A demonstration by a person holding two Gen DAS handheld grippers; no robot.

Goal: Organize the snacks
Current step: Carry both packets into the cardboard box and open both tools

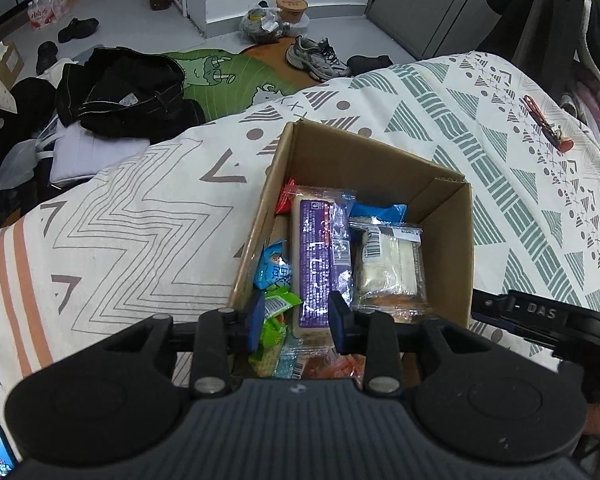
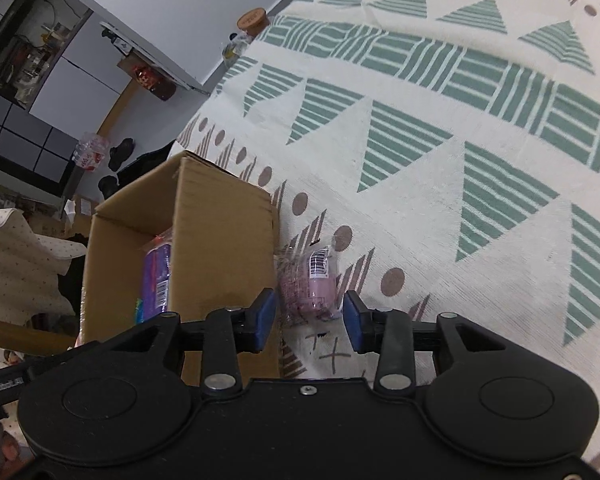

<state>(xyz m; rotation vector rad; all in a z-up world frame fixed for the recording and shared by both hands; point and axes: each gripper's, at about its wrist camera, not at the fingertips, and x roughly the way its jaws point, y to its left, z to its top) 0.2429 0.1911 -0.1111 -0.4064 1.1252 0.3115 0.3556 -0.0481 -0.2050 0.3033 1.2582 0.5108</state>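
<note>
A pink clear-wrapped snack (image 2: 314, 286) is framed by the right gripper (image 2: 310, 322), fingers spread, just beside the cardboard box (image 2: 220, 248). Only from the left gripper (image 1: 296, 316), likewise spread, are the box's packed snacks (image 1: 320, 264) seen.

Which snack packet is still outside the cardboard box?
The pink clear-wrapped packet, lying on the patterned cloth beside the brown cardboard box, ahead of the open right hand-held gripper. The purple one and others are inside.

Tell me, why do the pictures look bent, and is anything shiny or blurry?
Left wrist view: fisheye lens bows the bedspread; glare on the purple packet in the cardboard box. Right wrist view: same bowing; pink packet slightly soft.
</note>
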